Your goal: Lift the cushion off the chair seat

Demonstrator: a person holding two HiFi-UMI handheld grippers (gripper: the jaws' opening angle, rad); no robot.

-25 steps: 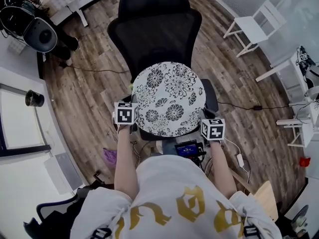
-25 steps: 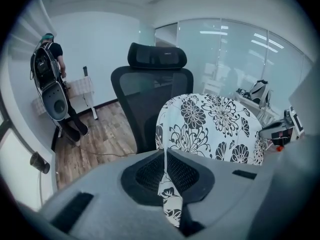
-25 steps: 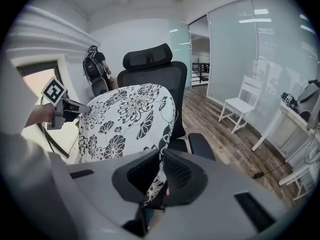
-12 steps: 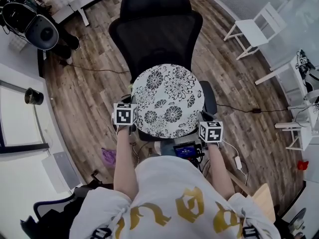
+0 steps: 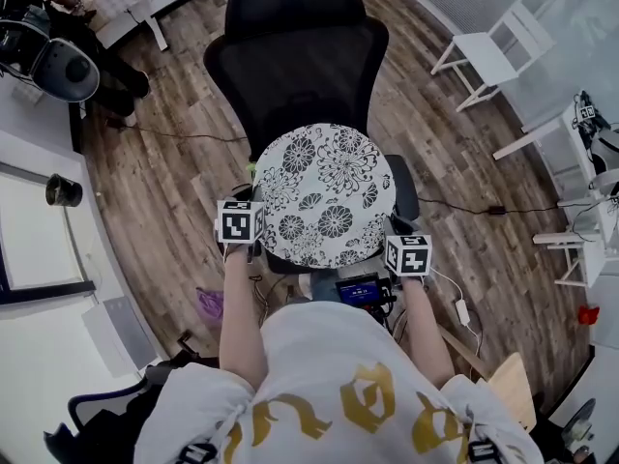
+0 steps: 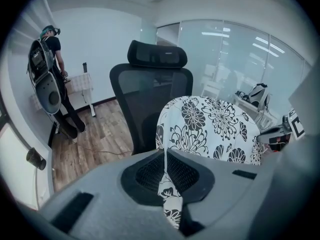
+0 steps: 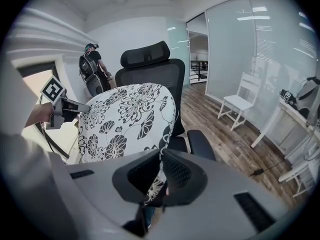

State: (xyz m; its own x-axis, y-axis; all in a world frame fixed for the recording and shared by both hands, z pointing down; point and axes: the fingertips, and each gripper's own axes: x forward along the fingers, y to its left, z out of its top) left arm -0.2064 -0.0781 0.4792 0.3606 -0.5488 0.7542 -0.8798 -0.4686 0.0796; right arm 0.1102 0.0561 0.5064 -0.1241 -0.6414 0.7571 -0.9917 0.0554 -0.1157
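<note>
A round white cushion (image 5: pixel 325 193) with a black flower print hangs above the seat of a black mesh office chair (image 5: pixel 298 61). My left gripper (image 5: pixel 248 243) is shut on the cushion's near left edge, and the fabric (image 6: pixel 170 204) is pinched between its pads. My right gripper (image 5: pixel 398 243) is shut on the near right edge, with fabric (image 7: pixel 156 183) between its jaws. In the right gripper view the cushion (image 7: pixel 125 119) is tilted, and the chair's seat and armrest (image 7: pixel 200 144) show below it. The chair's backrest (image 6: pixel 150 96) stands behind the cushion (image 6: pixel 207 129) in the left gripper view.
A white chair (image 5: pixel 493 51) stands at the far right, with white desks (image 5: pixel 580 162) beyond it. A person with a backpack device (image 5: pixel 58 56) is at the far left. A cable (image 5: pixel 464 206) runs over the wooden floor. A white table (image 5: pixel 39 230) is at my left.
The cushion and both grippers sit very slightly higher in the head view than a second ago; both grips are unchanged.
</note>
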